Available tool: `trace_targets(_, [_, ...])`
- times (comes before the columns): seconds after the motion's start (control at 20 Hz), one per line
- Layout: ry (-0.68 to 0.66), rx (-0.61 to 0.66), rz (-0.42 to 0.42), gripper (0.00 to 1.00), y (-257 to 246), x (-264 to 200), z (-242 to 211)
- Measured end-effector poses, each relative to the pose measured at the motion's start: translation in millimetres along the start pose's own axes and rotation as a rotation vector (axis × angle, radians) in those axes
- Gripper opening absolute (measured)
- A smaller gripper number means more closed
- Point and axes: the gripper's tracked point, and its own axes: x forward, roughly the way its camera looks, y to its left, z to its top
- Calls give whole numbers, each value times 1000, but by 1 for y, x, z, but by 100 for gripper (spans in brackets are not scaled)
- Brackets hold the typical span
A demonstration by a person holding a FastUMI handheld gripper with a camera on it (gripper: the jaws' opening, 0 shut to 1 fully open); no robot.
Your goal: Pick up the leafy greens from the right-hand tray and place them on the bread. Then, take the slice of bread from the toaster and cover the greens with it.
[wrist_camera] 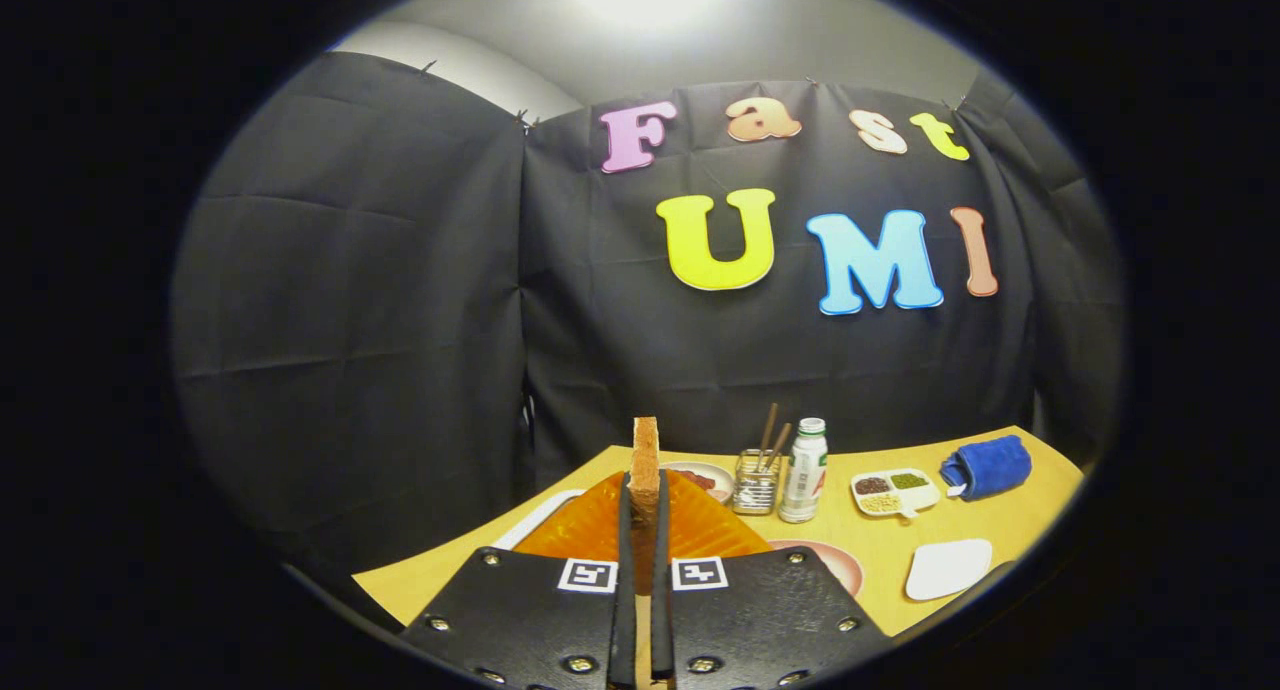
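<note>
The gripper (641, 530) is clamped on one slice of bread (645, 465), which stands on edge between its fingers, long axis upright, above the orange tray (590, 525). Where it must go, the bread with the greens, is hidden (likely below the fingers). Beyond: one jar (755, 482), one bottle (804, 470), one blue cloth (988, 466).

no legible text, bottle (803, 470) label too small to read, square marker tags (587, 575) on claw (641, 530) mounts, patterns only
</note>
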Motion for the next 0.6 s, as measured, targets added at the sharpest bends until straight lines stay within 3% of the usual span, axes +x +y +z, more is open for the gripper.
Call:
trace_targets(0.35, [73,39,-102,6,-66,13,-44])
trace_targets(0.6, [126,58,-103,6,-73,23,-77])
